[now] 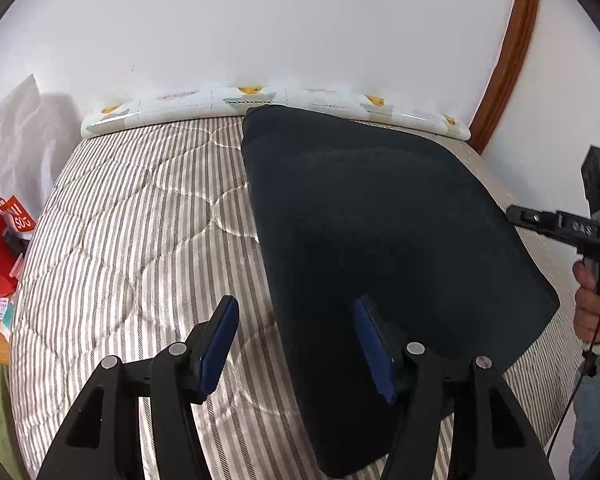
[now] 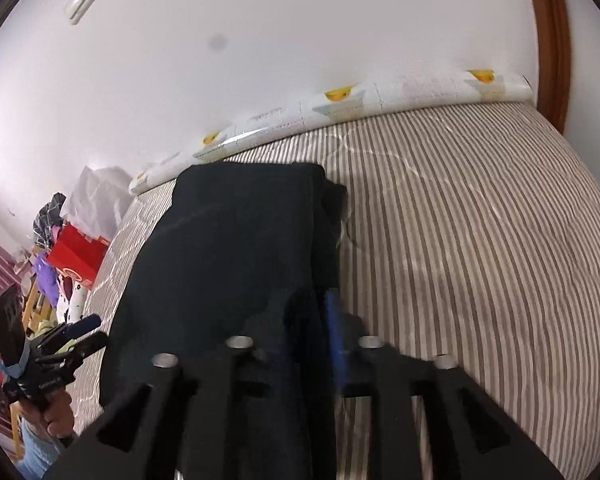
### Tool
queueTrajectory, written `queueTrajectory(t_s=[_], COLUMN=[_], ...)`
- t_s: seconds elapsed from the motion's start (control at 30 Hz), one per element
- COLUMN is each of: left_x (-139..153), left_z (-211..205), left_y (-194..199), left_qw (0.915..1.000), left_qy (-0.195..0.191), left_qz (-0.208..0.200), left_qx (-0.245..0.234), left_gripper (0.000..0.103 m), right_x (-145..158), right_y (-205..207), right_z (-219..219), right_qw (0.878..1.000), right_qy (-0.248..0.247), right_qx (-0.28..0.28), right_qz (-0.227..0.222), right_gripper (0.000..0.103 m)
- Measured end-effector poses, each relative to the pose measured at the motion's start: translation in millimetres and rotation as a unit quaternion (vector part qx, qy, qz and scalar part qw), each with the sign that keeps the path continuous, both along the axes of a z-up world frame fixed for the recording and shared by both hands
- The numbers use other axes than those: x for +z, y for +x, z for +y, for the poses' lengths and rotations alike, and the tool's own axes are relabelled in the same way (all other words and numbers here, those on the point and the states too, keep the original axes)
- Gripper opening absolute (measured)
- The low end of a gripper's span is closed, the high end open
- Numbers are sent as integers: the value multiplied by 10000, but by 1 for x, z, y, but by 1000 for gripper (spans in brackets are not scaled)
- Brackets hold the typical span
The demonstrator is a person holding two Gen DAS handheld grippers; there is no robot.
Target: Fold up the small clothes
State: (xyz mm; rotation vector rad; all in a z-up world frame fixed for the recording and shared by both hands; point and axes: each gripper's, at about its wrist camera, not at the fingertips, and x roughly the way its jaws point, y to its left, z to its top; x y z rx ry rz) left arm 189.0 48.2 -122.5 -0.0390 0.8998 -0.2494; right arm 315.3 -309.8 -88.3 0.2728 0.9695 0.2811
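Lying folded on the striped bed (image 1: 132, 208), the dark garment (image 1: 380, 240) shows layered edges only rightward.

Dark navy garment (image 1: 372, 216), grey-and-white striped bedcover (image 1: 140, 216), black tongs (image 1: 296, 344) with blue pads (image 1: 220, 344), red box (image 2: 78, 256)

Raised letters, seemingly "CAS", seen on black body of right gripper (image 1: 518, 216), read from left wrist view. White characters on red bag (image 1: 18, 216) at left edge, upside down, partly cut off, resembling "SOS" and "11". Print on left gripper (image 2: 88, 330) body too small to be read.
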Motion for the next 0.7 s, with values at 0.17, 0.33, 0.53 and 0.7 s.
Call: queueTrajectory(t_s=[0.17,0.33,0.53,0.7], left_x=[-3,-4,-5,-6], left_z=[-1,-1,-1,4], left_y=[-8,-9,-14,-23], left_qw=[9999,9996,9996,9996], left_qy=[-88,-160,-129,-92], left_qz=[-22,10,8,27], left_qx=[119,217,265,263], left_gripper=[57,57,57,58], right_x=[-9,-20,-15,-9], right_y=[-24,-31,-41,-52], right_z=[0,7,3,12], right_qw=[9999,10000,9992,9969], right_qy=[91,42,-45,-565], right_qx=[-92,-30,-312,-425], right_qz=[60,-1,-247,-338], right_gripper=[34,6,5,5])
